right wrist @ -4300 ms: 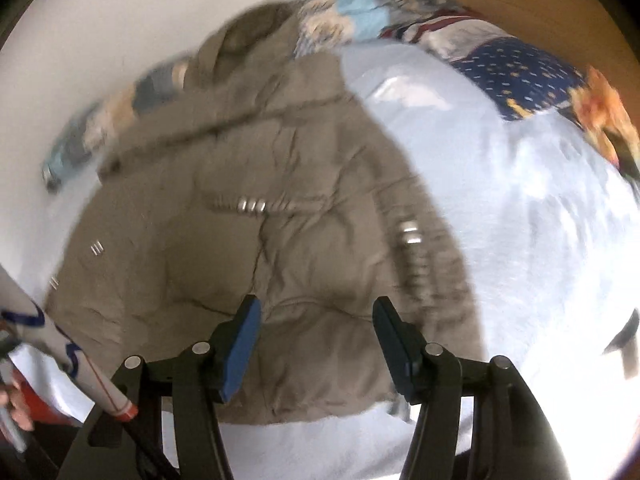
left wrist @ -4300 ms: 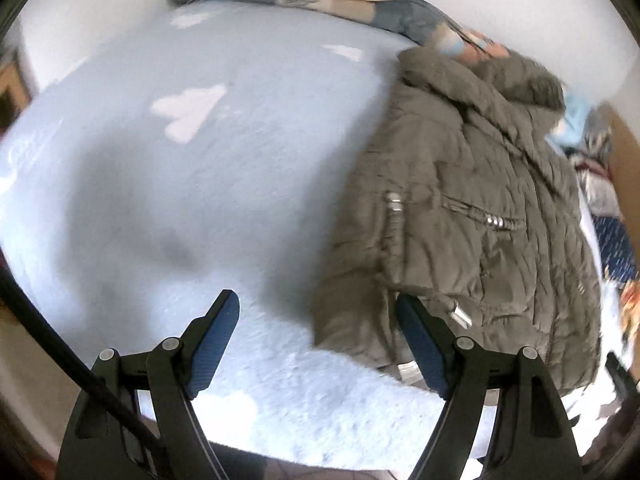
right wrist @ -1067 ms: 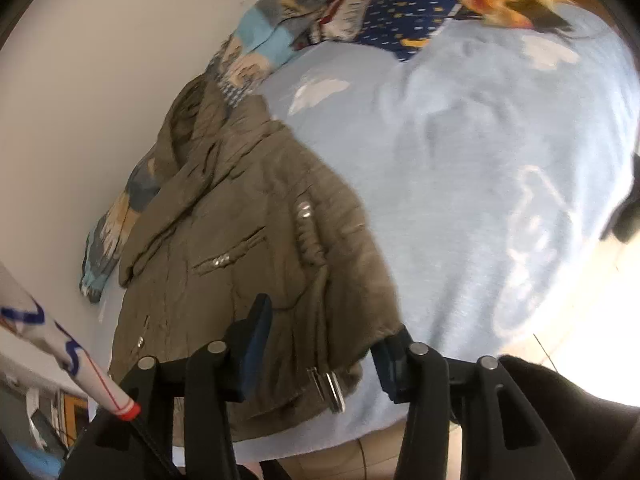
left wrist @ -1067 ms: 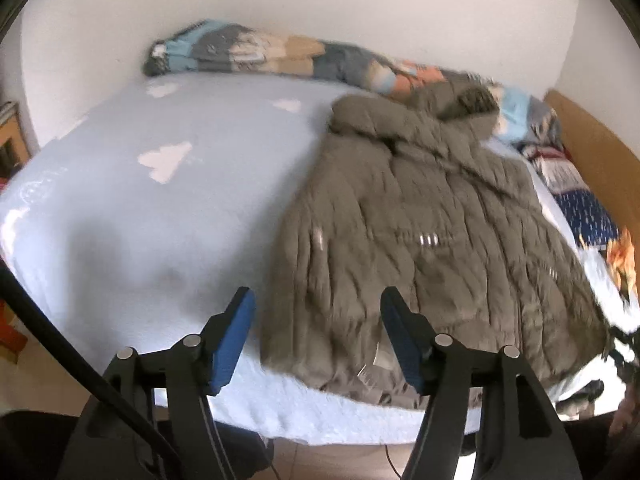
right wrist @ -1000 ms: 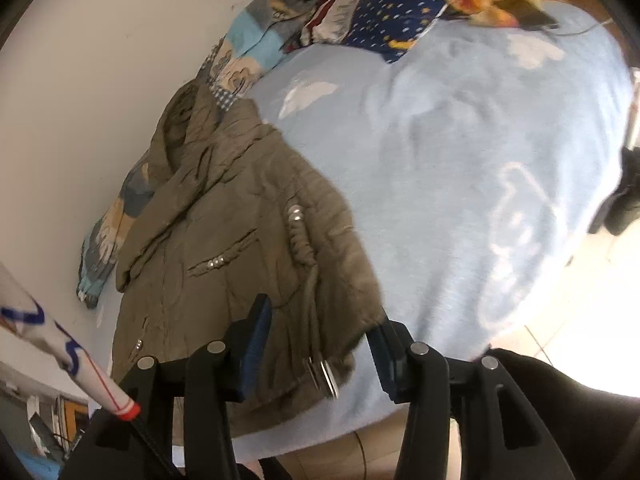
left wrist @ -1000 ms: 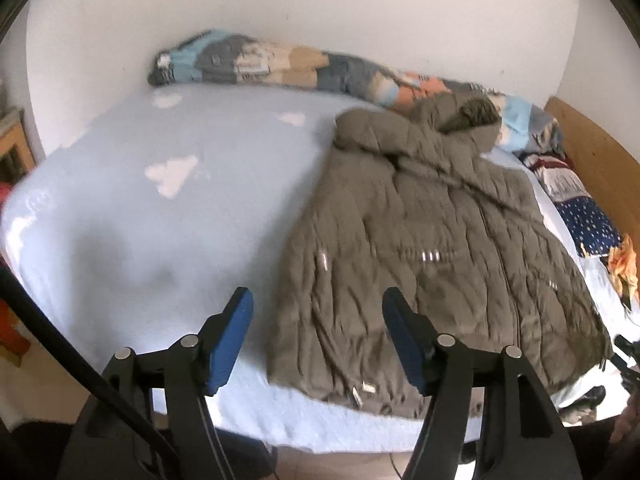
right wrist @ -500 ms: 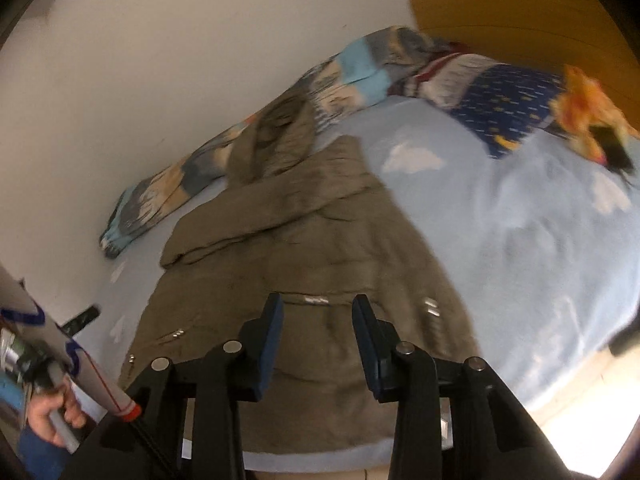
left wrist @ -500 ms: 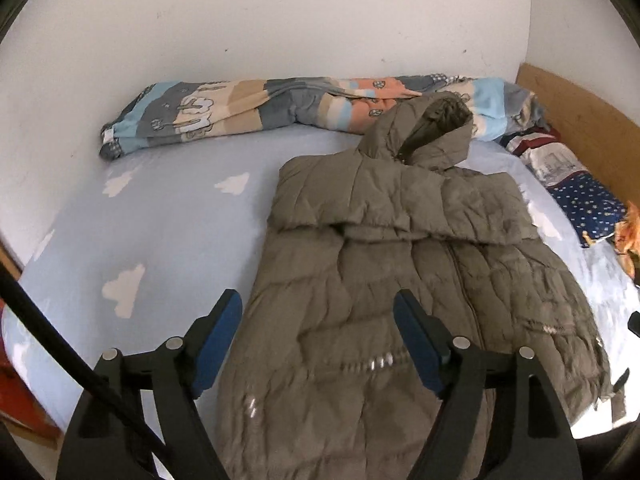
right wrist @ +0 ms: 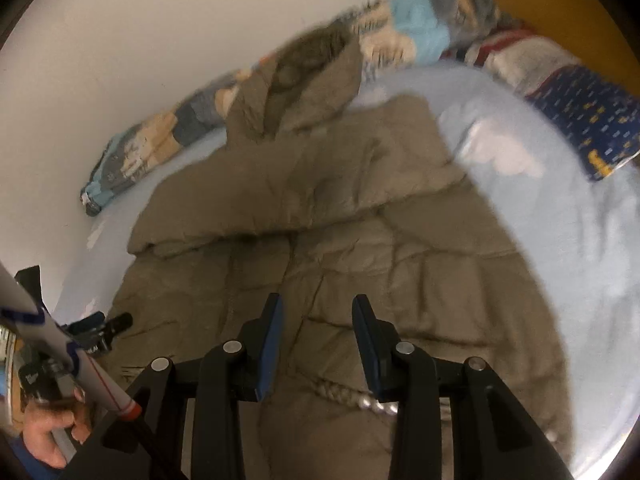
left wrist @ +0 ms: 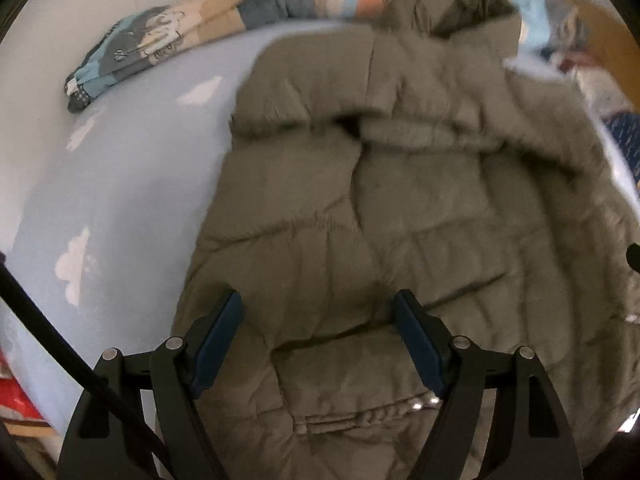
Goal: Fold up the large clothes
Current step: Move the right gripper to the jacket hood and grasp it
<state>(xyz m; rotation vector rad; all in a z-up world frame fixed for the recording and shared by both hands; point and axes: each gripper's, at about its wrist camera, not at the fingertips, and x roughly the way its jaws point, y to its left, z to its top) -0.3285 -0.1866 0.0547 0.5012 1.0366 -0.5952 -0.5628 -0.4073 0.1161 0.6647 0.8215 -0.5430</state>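
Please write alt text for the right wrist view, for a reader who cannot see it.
An olive-brown padded jacket lies spread on a light blue bed sheet, hood toward the white wall. The right gripper is above its lower part, partly open and empty. A rolled patterned blanket lies along the wall.

Left hand-held gripper (left wrist: 318, 312) gapes wide; right hand-held gripper (right wrist: 317, 316) narrower, both empty, angled downward.

Home bedroom: bed (right wrist: 560, 240), patterned bedding (left wrist: 160, 40).

Dim, soft daylight, motion blur throughout (strong fisheye bending at edges)
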